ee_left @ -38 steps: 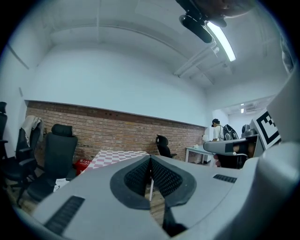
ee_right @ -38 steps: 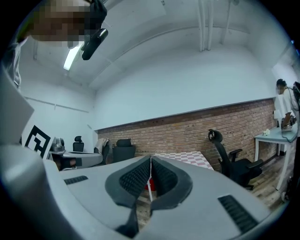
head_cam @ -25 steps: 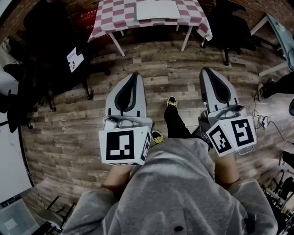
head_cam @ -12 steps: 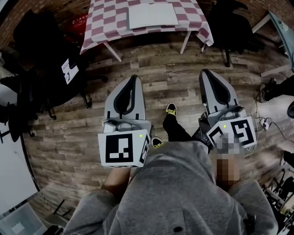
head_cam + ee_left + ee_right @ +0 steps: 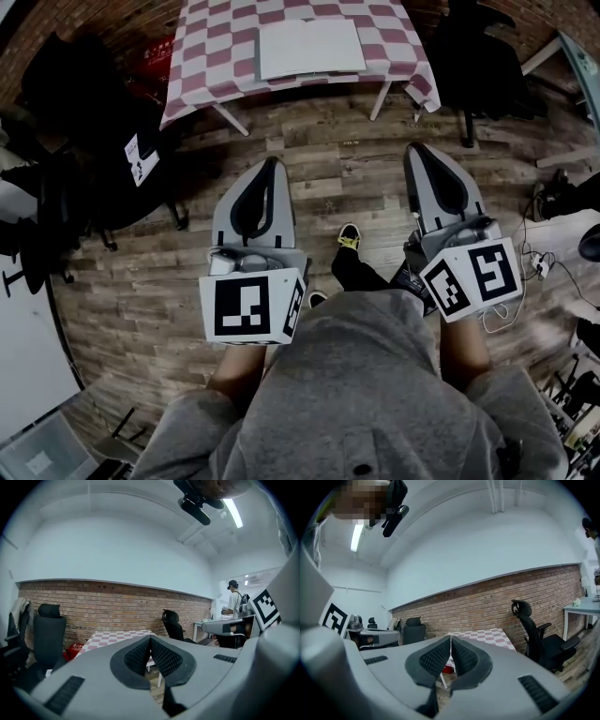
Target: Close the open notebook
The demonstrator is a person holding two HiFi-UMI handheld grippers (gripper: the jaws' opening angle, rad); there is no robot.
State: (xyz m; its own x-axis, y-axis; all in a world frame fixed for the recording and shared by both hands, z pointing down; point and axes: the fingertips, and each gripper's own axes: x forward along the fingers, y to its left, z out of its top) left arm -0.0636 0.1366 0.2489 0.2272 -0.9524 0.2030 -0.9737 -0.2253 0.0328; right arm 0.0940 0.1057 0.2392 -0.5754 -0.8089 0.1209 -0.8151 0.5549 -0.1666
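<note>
Over wood floor (image 5: 347, 141), short of the checked surface (image 5: 202, 70): left tongs (image 5: 272, 165), jaws together, empty. Notebook (image 5: 309, 47), open, flat on surface, well beyond both tongs. Right tongs (image 5: 413, 150), jaws together, empty. Black chair (image 5: 487, 66), right of surface.

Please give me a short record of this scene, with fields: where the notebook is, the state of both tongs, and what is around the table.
target: notebook, white, lying flat
support: table with a checked cloth
left: left tongs shut, nothing between them
right: right tongs shut, nothing between them
gap: wooden floor lies between the tongs and the table
nearby: black chair right of the table in the head view
task: notebook not yet reached
</note>
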